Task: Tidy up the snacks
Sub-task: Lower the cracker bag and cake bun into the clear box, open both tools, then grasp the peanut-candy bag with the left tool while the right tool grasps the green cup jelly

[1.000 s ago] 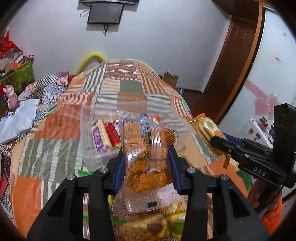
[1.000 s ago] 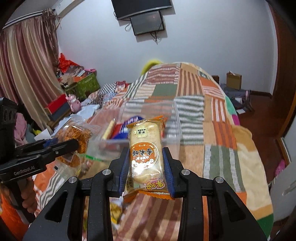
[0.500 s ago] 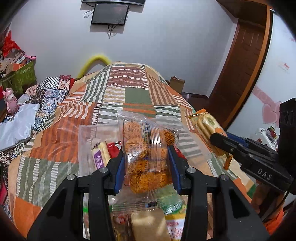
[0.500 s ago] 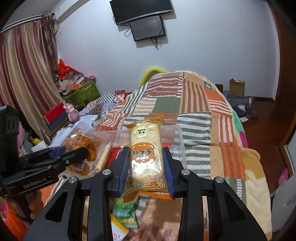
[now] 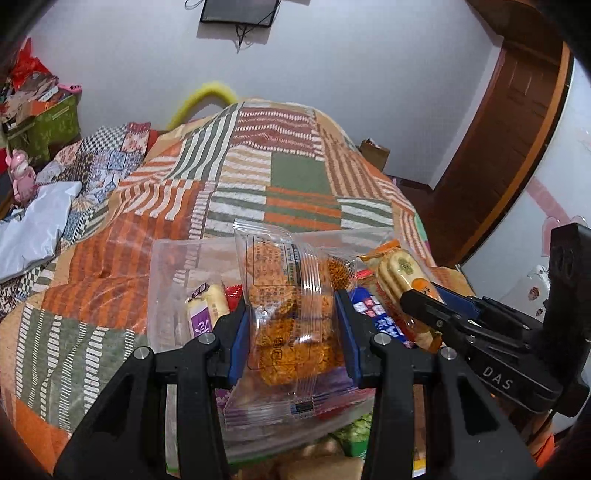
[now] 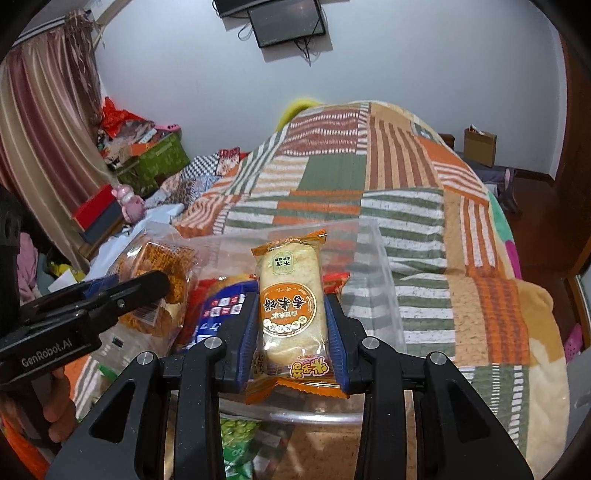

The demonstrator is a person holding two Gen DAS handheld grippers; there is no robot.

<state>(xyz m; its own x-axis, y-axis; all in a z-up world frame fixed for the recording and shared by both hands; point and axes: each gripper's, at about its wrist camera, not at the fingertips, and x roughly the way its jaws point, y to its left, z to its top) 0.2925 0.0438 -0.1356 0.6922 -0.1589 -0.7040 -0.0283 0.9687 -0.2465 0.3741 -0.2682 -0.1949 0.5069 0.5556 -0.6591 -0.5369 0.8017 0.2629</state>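
Clamped on snacks: left gripper (image 5: 291, 328) on crisp pack (image 5: 291, 310), right gripper (image 6: 291, 339) on rice cracker (image 6: 291, 306), poised above clear bin (image 6: 376, 295) (probably for dropping in).

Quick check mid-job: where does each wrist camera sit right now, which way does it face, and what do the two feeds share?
Left wrist: on the left gripper, facing along the bed; its fingers clamp the clear cracker packet above the clear plastic bin; right gripper enters from the right.
Right wrist: on the right gripper, same heading; fingers clamp the orange rice-cracker packet; left gripper and a hand show at left.
Shared: bin, patchwork blanket, both packets, wall screen.
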